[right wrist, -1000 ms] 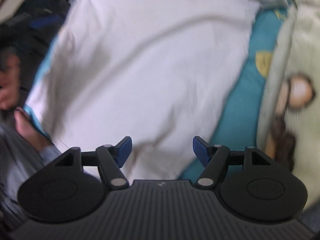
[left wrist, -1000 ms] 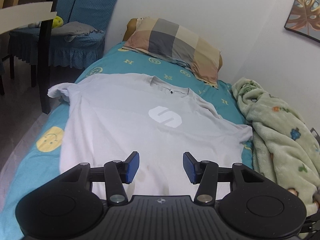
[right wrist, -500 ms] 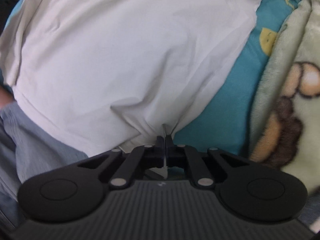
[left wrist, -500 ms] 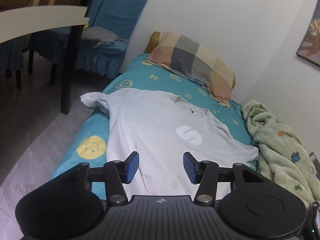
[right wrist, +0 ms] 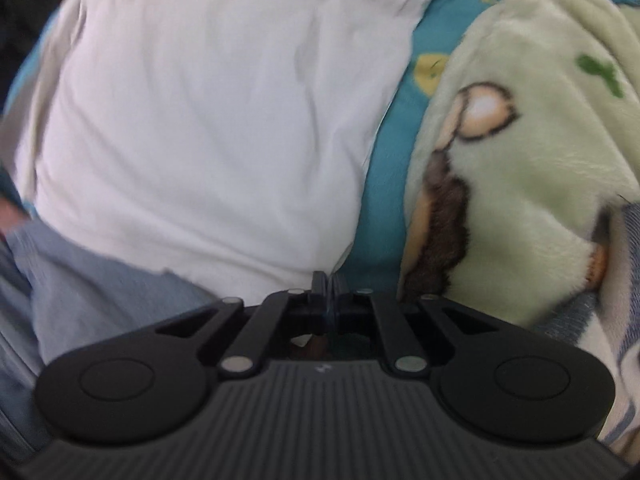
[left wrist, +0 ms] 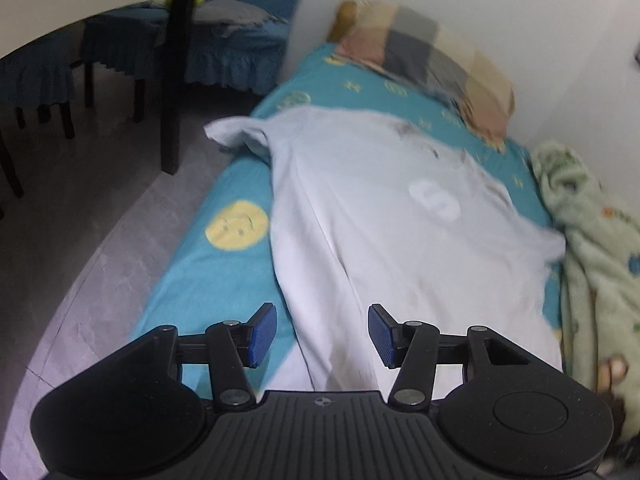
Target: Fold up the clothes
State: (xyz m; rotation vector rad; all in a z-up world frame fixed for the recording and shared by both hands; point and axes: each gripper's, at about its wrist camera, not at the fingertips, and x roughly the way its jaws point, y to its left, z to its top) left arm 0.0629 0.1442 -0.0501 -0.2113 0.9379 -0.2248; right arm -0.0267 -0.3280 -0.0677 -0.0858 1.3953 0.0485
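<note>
A white T-shirt with a pale S logo lies face up along the teal bed sheet, collar toward the pillow. My left gripper hovers open over the shirt's near left edge, with nothing pinched between its blue pads. In the right wrist view the same T-shirt fills the upper left. My right gripper points straight down and is shut on the shirt's near right hem corner, where the cloth bunches into the closed jaws.
A checked pillow lies at the head of the bed. A green fleece blanket is heaped along the wall side, close to the right gripper. A table leg and blue-covered chairs stand on the floor to the left.
My right gripper closed on the shirt's near right hem and has lifted it a little. My left gripper, still open, moved toward the shirt's left edge.
</note>
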